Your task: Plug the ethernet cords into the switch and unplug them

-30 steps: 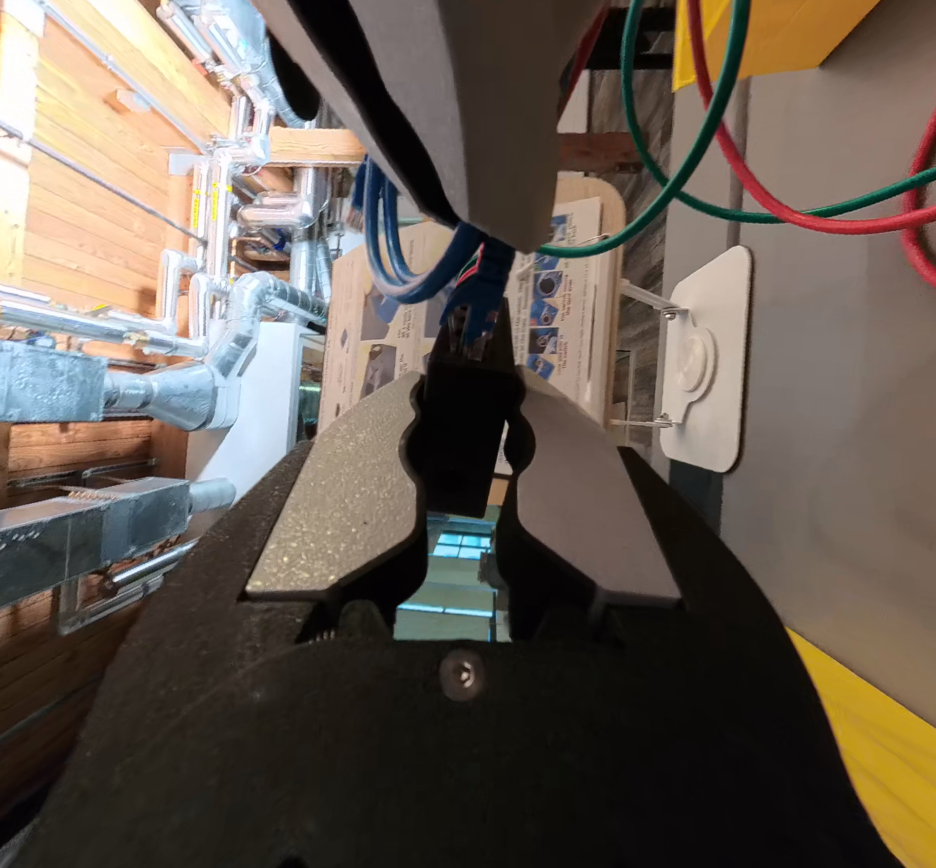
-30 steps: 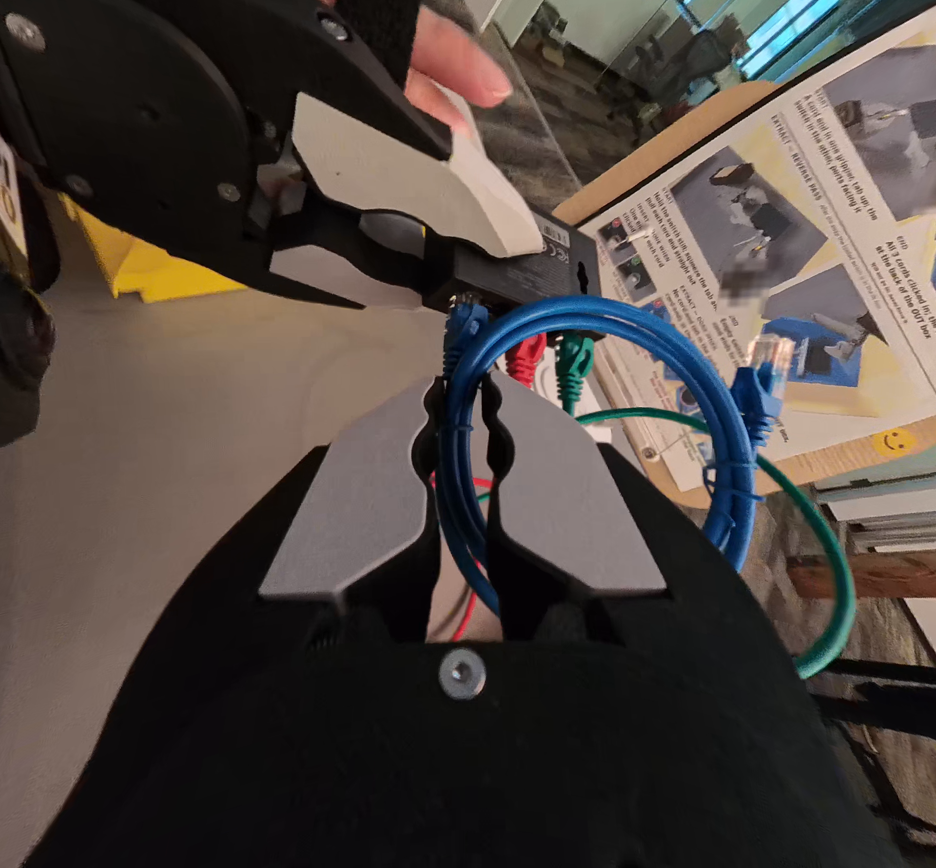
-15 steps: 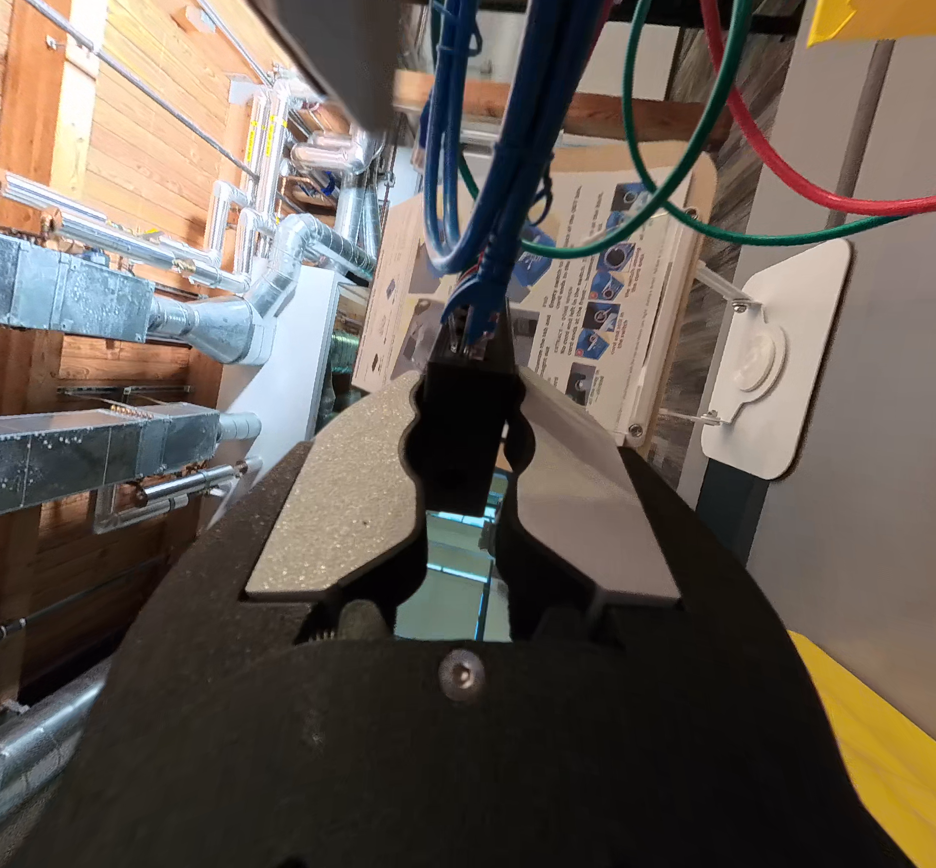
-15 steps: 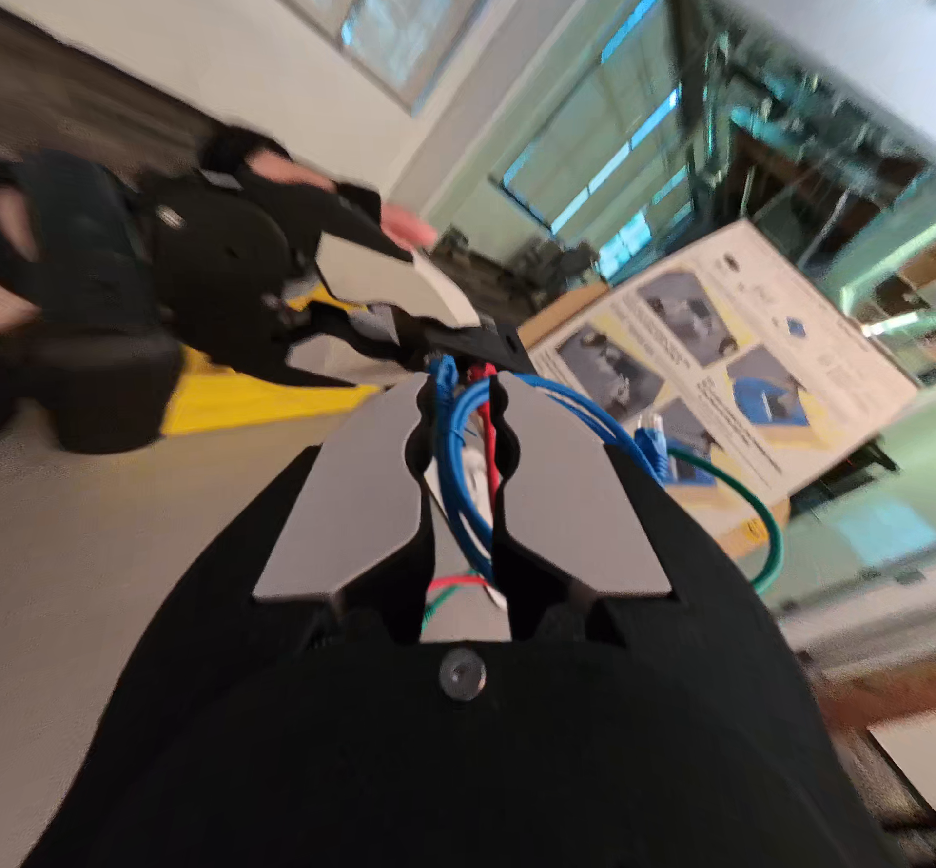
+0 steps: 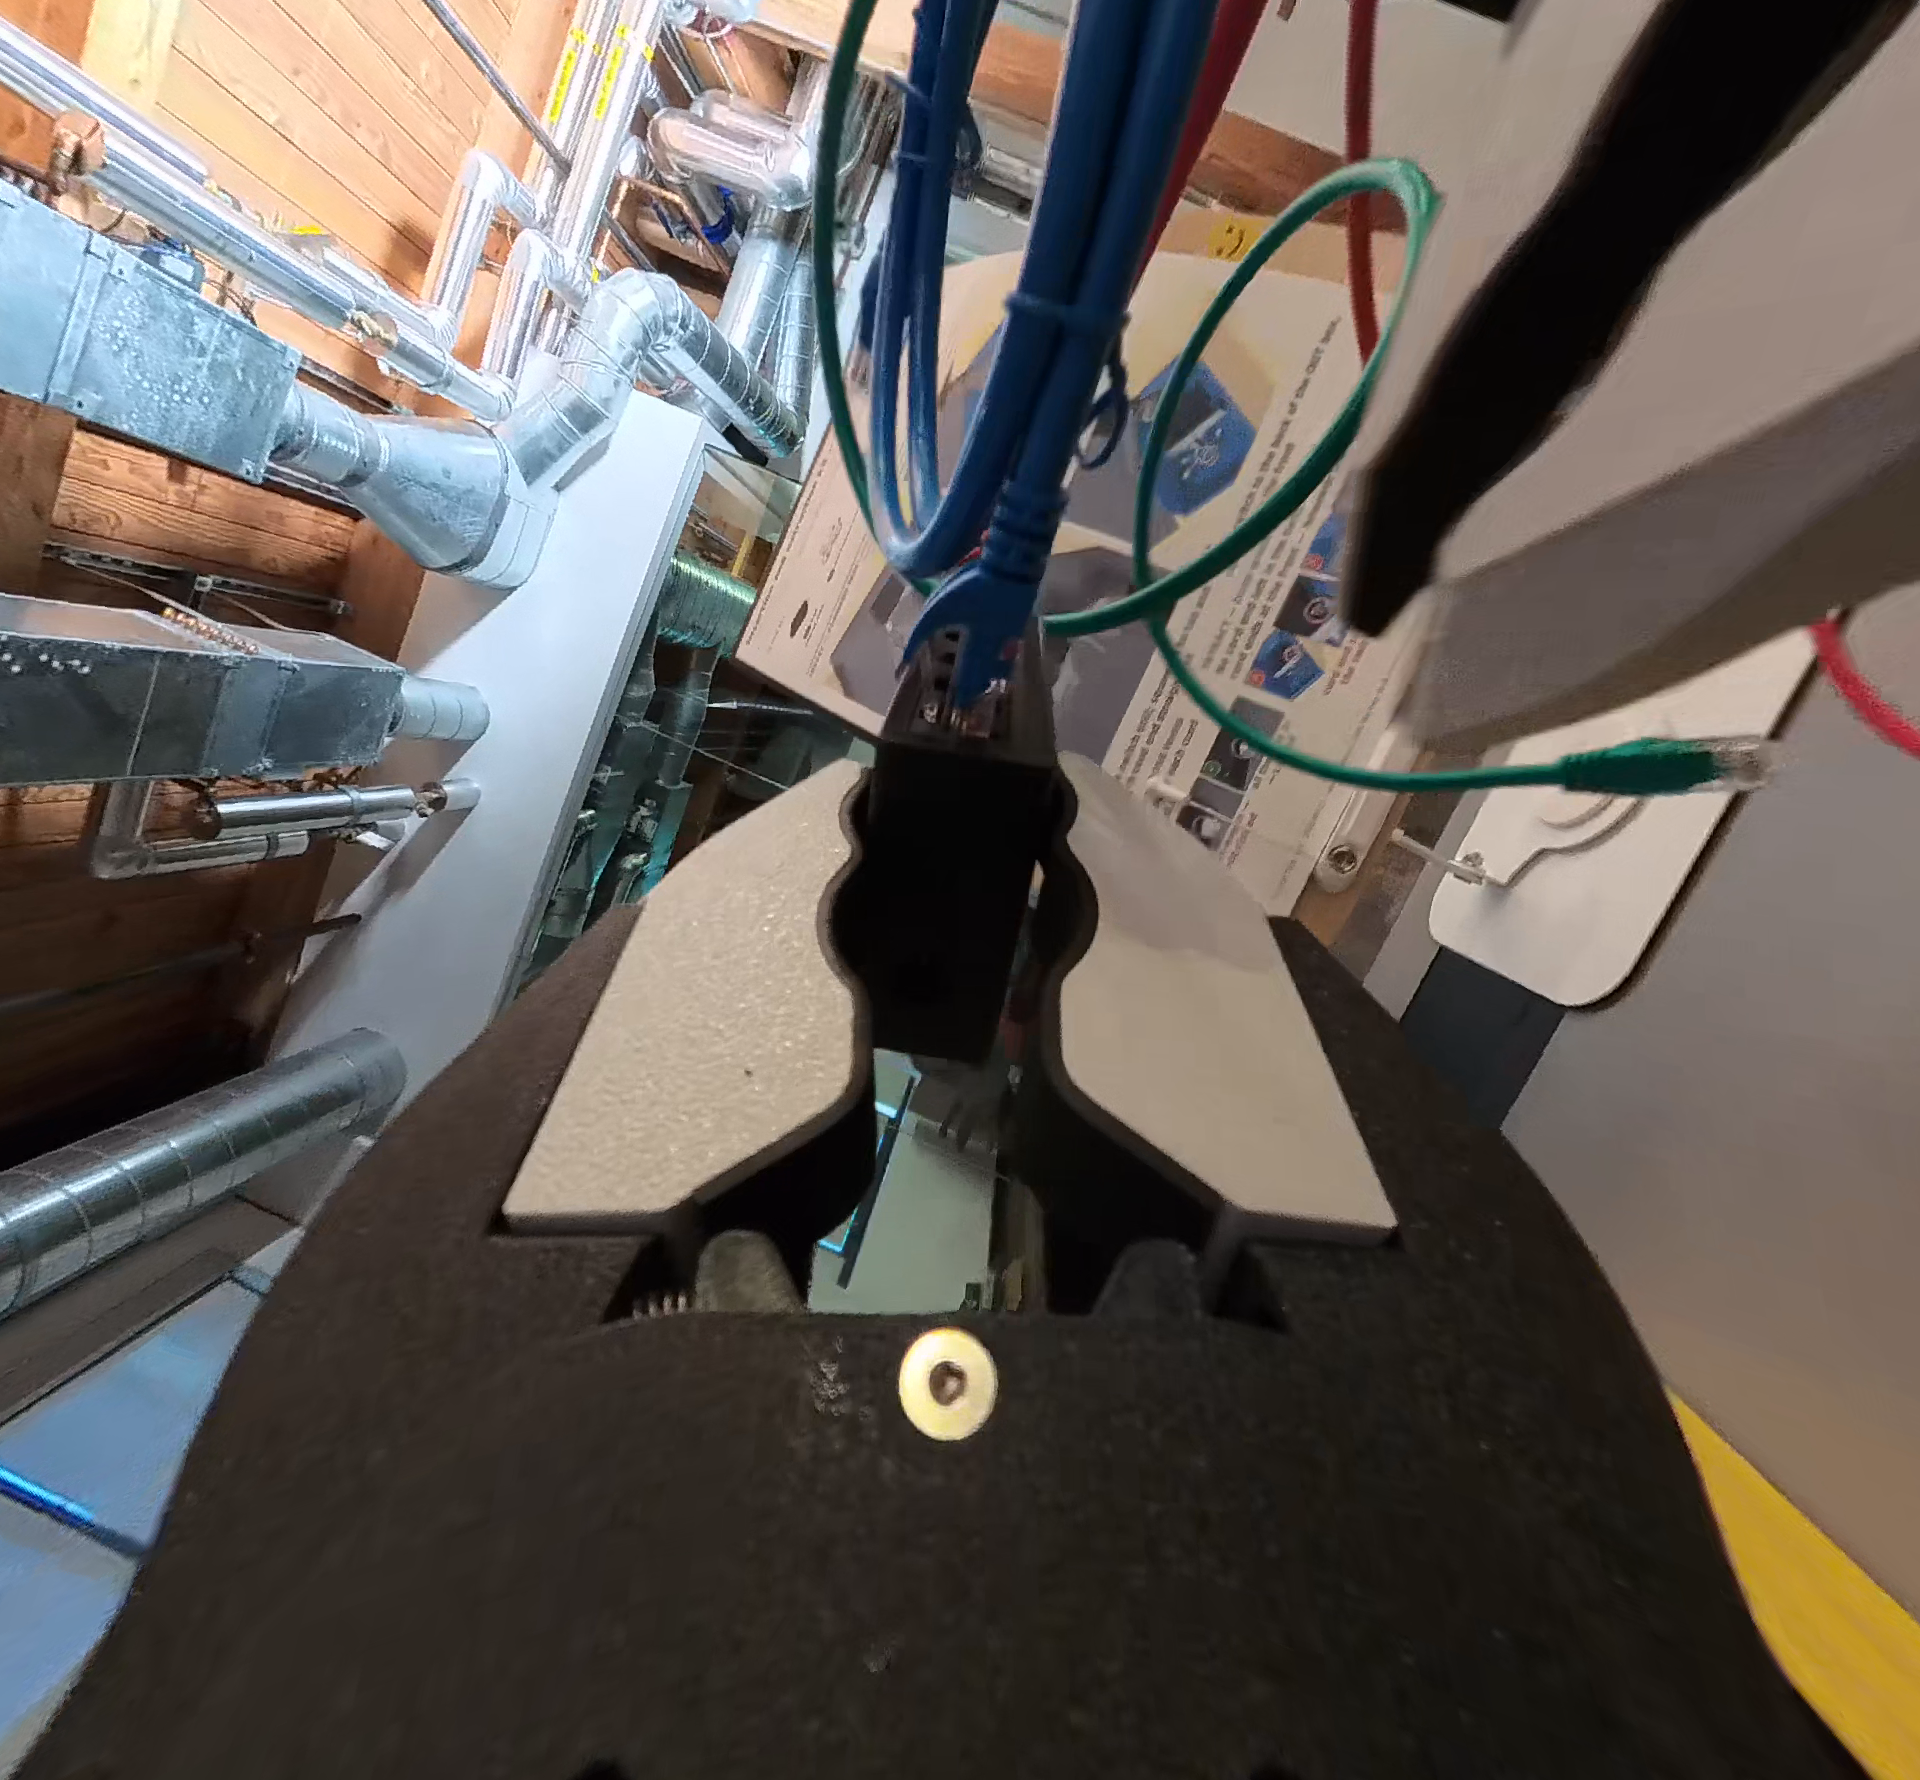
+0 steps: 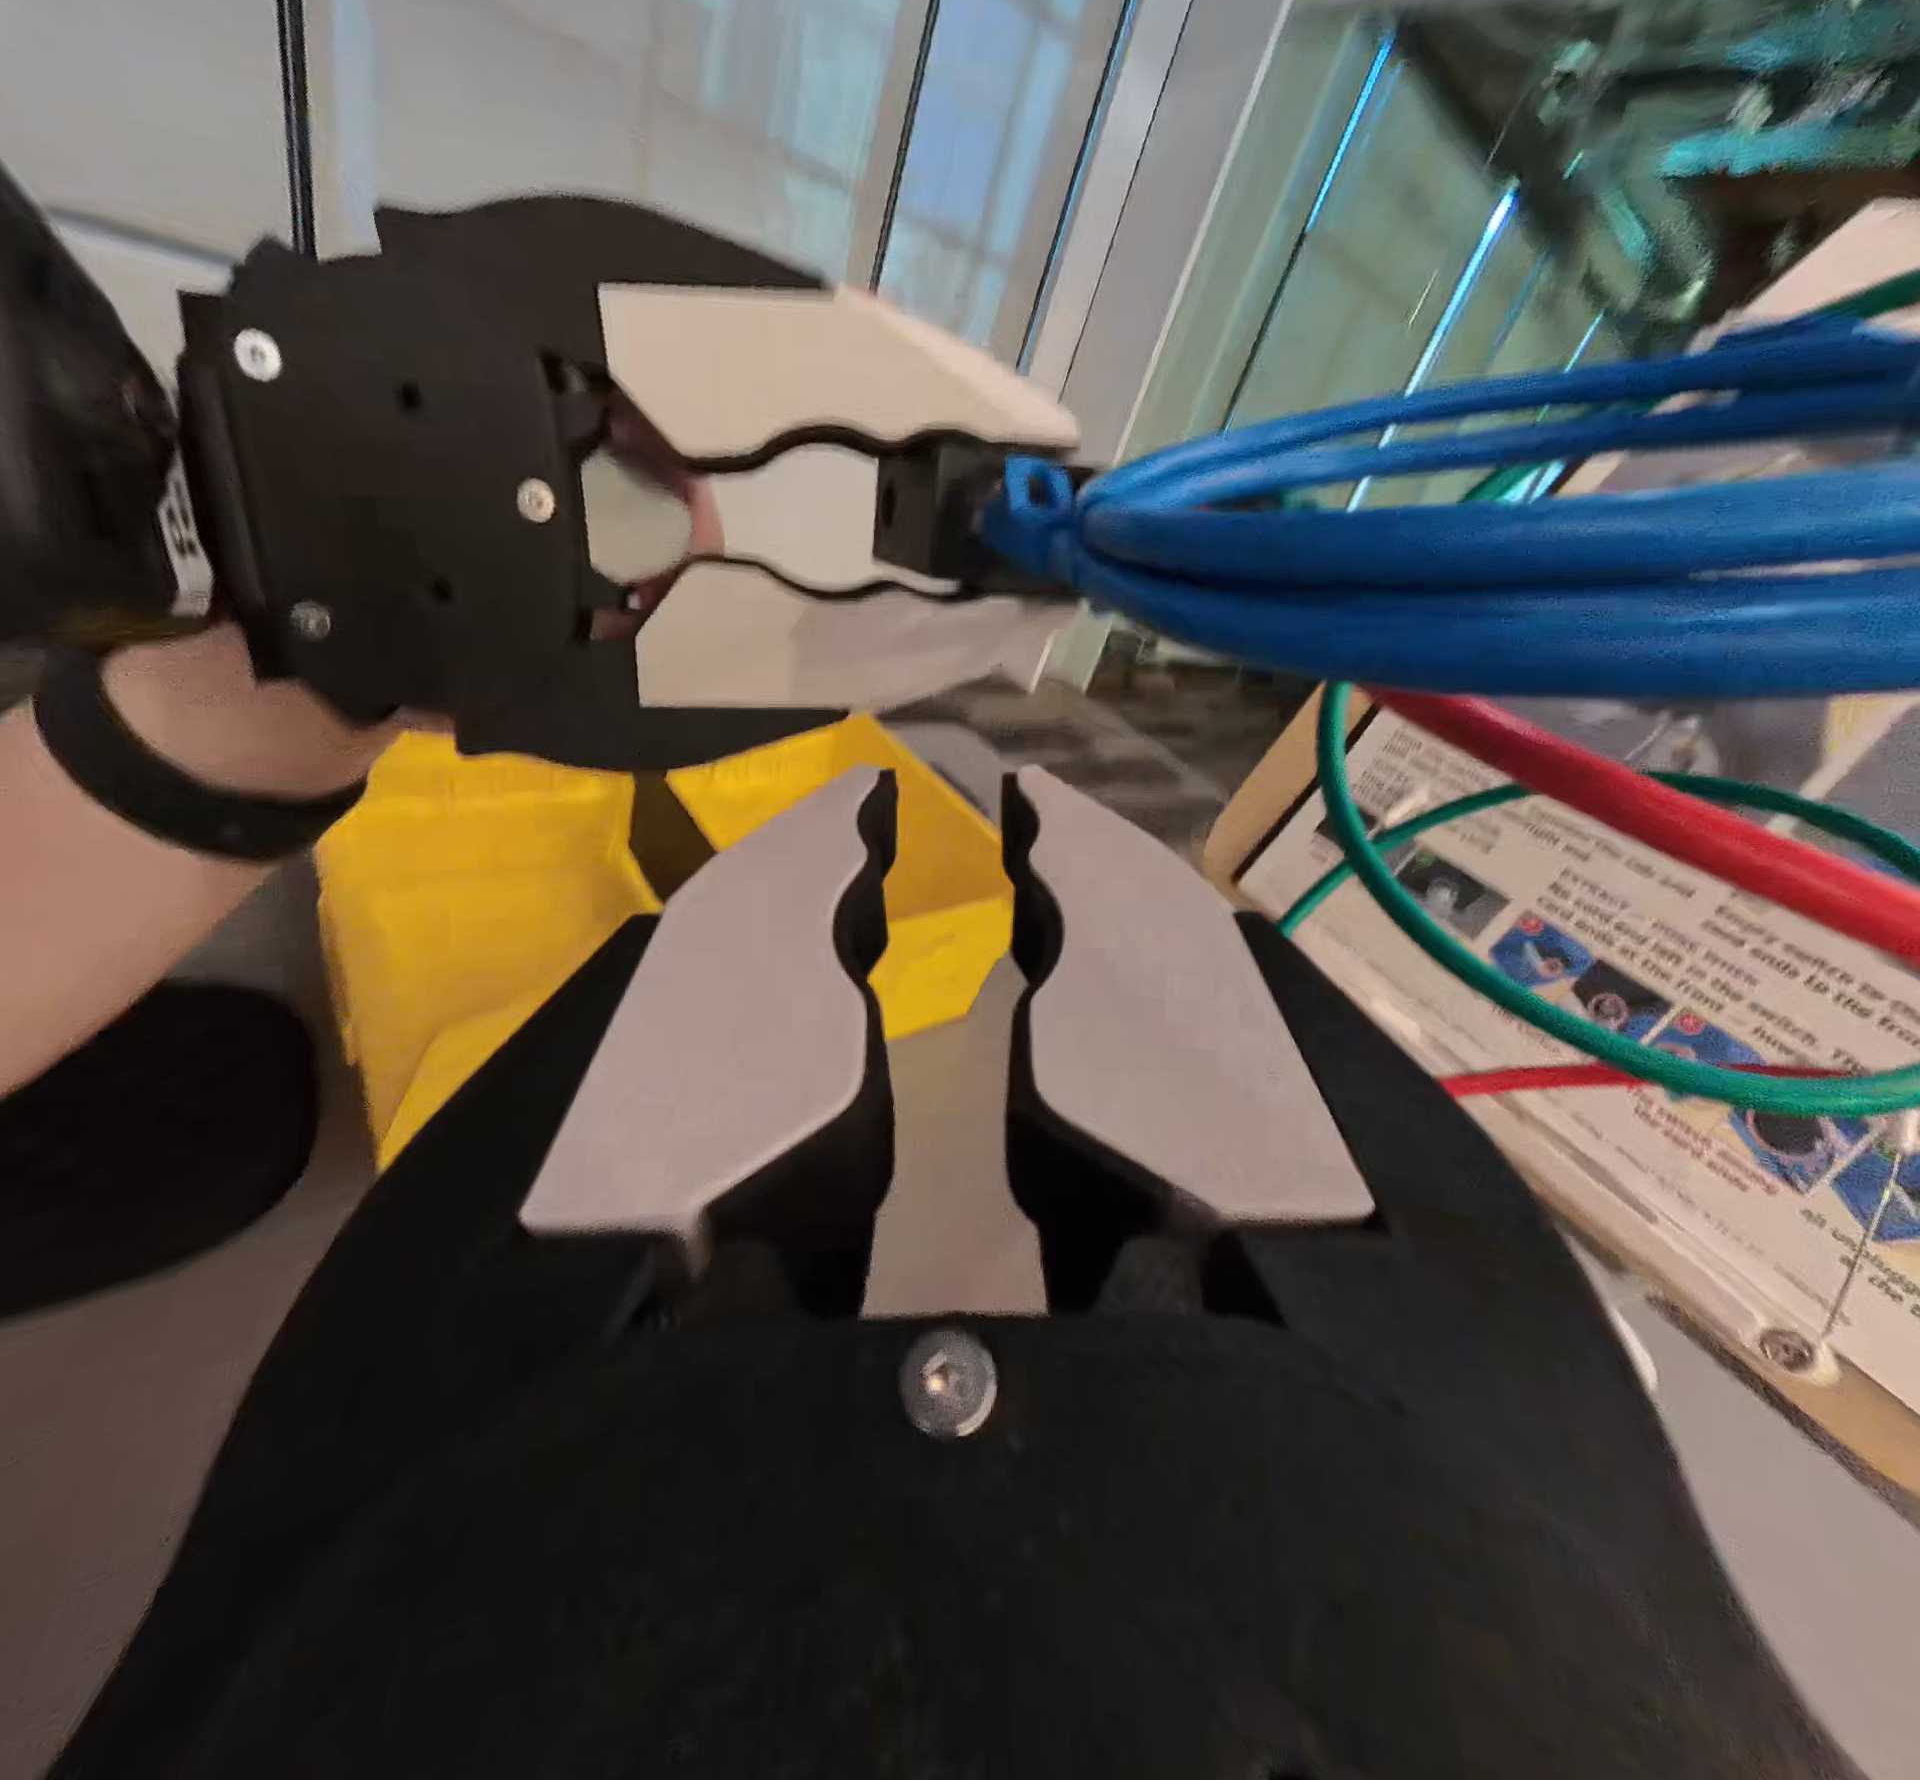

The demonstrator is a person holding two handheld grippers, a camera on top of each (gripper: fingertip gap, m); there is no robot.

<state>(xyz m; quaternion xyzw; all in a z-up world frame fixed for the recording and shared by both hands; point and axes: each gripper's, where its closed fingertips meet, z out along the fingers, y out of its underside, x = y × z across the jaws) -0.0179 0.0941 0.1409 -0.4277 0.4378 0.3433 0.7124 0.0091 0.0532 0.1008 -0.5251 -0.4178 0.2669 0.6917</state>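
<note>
My left gripper (image 5: 961, 785) is shut on the black switch (image 5: 951, 899) and holds it in the air. A blue cord's plug (image 5: 977, 629) sits in one of the switch's ports, and the blue cord bundle hangs off it. A green cord's plug (image 5: 1652, 766) hangs free to the right. A red cord (image 5: 1257, 68) hangs nearby with its end hidden. In the right wrist view my right gripper (image 6: 948, 785) is empty, its jaws a narrow gap apart, just below the left gripper (image 6: 1049, 535), the switch (image 6: 920, 515) and the blue cord (image 6: 1455, 535).
A yellow bin (image 6: 468, 878) stands on the grey table behind my right gripper. An instruction board (image 6: 1714, 1211) leans at the right, with red (image 6: 1662, 816) and green (image 6: 1558, 1055) cords looping over it. A white plate (image 5: 1579, 878) lies on the table. A person's hand (image 6: 135, 847) holds the left gripper. There is about 7 cm between the tips of the two grippers.
My right gripper has let go of the blue cord and dropped below the switch. The green plug, in the switch one second ago, now hangs free. The left gripper has lifted and turned.
</note>
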